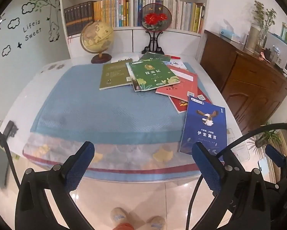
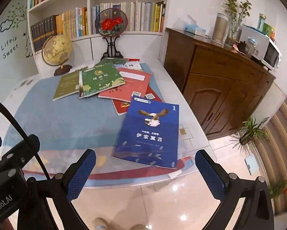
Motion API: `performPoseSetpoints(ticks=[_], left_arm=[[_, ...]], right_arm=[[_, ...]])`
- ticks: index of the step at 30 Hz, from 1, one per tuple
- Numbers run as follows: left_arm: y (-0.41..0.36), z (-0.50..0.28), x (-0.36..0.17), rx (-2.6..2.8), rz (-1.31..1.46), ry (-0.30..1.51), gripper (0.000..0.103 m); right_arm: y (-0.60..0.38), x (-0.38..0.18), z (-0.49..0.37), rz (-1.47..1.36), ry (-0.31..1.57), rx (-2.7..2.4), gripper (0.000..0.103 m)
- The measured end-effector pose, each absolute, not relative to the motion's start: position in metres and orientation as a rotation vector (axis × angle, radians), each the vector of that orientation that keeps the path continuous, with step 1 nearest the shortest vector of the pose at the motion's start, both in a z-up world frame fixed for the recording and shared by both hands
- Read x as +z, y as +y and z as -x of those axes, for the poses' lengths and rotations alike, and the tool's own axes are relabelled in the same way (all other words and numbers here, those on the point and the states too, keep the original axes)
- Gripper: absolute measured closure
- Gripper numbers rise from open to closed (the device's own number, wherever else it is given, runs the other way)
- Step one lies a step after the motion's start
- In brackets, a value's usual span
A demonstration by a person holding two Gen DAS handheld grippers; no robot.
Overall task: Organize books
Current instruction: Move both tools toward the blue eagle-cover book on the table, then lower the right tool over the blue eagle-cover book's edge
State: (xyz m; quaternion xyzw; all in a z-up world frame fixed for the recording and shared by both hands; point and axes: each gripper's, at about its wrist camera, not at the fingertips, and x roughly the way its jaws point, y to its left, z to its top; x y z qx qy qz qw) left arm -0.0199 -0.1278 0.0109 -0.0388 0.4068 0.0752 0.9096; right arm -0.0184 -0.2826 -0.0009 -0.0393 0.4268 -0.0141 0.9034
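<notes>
Books lie scattered over the blue mat (image 1: 85, 105) on the table, unsorted, overlapping. Going left to right across the upper middle of the left wrist view: olive book (image 1: 114, 74), green book (image 1: 153, 74) stacked on it, red books (image 1: 179, 86), then blue book (image 1: 204, 126) at right, nearest the edge — likely first pick. Left gripper (image 1: 143, 161) and right gripper (image 2: 145, 168) hover at bottom of frame, jaws spread wide, nothing between them.
</notes>
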Motion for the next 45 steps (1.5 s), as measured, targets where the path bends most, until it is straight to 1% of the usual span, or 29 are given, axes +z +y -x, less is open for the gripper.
performPoseSetpoints(ticks=[1, 6, 11, 16, 20, 24, 28, 32, 40, 45], left_arm=[[-0.126, 0.023, 0.004, 0.156, 0.085, 0.837, 0.002], [-0.147, 0.028, 0.002, 0.160, 0.112, 0.860, 0.002], [-0.153, 0.018, 0.002, 0.196, 0.089, 0.870, 0.002], [-0.149, -0.004, -0.016, 0.193, 0.080, 0.908, 0.002], [-0.141, -0.023, -0.023, 0.170, 0.067, 0.893, 0.002], [-0.120, -0.054, -0.023, 0.149, 0.082, 0.904, 0.002], [-0.100, -0.078, -0.028, 0.103, 0.084, 0.917, 0.003], [-0.087, -0.100, -0.043, 0.010, 0.134, 0.994, 0.003], [-0.085, -0.134, -0.065, -0.037, 0.067, 1.065, 0.003], [-0.089, -0.151, -0.071, -0.007, -0.022, 1.073, 0.003]], right_arm=[[-0.287, -0.004, 0.018, 0.082, 0.884, -0.025, 0.000], [-0.307, -0.012, 0.015, 0.065, 0.908, -0.015, 0.000], [-0.318, -0.023, 0.005, 0.051, 0.945, -0.011, 0.000], [-0.322, -0.036, -0.013, 0.034, 0.978, -0.027, 0.000], [-0.316, -0.044, -0.027, 0.056, 0.992, -0.045, 0.000], [-0.304, -0.043, -0.042, 0.098, 0.978, -0.062, 0.000], [-0.295, -0.054, -0.057, 0.112, 1.004, -0.070, 0.000], [-0.292, -0.067, -0.074, 0.095, 1.037, -0.099, 0.000], [-0.293, -0.081, -0.098, 0.106, 1.071, -0.178, 0.000], [-0.296, -0.091, -0.109, 0.095, 1.106, -0.226, 0.000]])
